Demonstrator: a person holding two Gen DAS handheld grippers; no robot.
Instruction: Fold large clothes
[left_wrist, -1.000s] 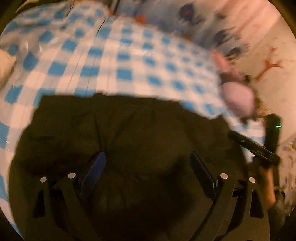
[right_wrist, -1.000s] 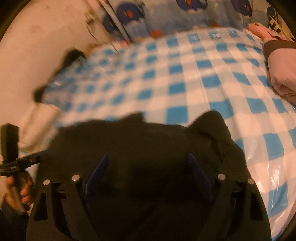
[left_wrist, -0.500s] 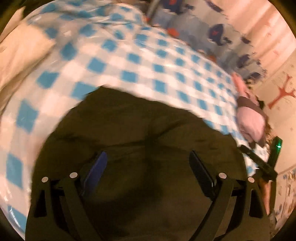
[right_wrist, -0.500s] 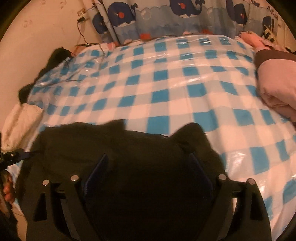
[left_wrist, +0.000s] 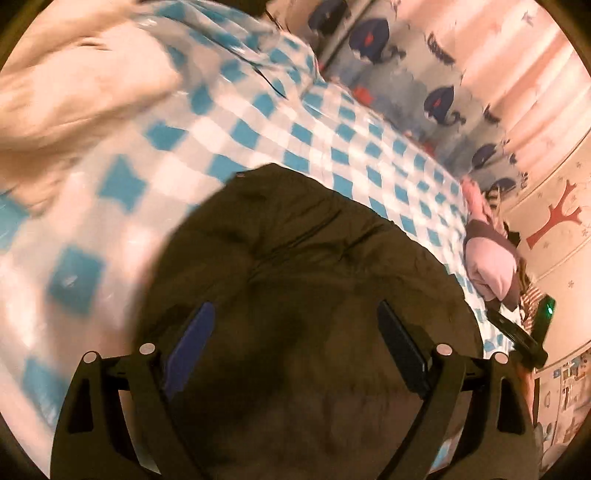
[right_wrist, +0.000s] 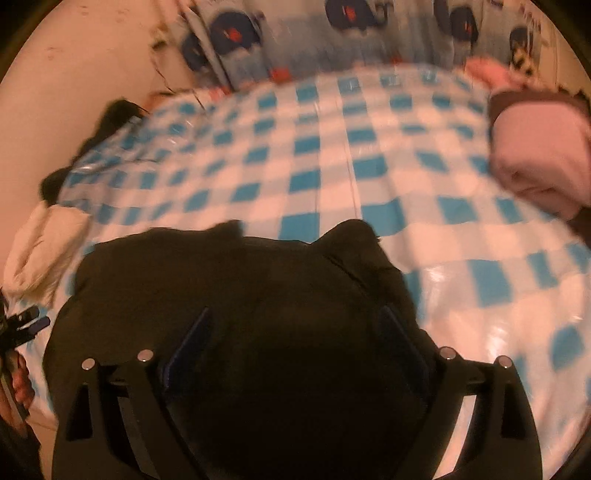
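Left wrist: dark garment (left_wrist: 314, 258) bunched, probably folded; both grippers' jaws apart.

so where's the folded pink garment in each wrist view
Left wrist: the folded pink garment lies at the right edge, on the checked cover's far side, beyond the dark jacket.
Right wrist: it lies at the upper right, on the blue-and-white checked cover.
Shared landmark: the whale-print curtain behind the bed.
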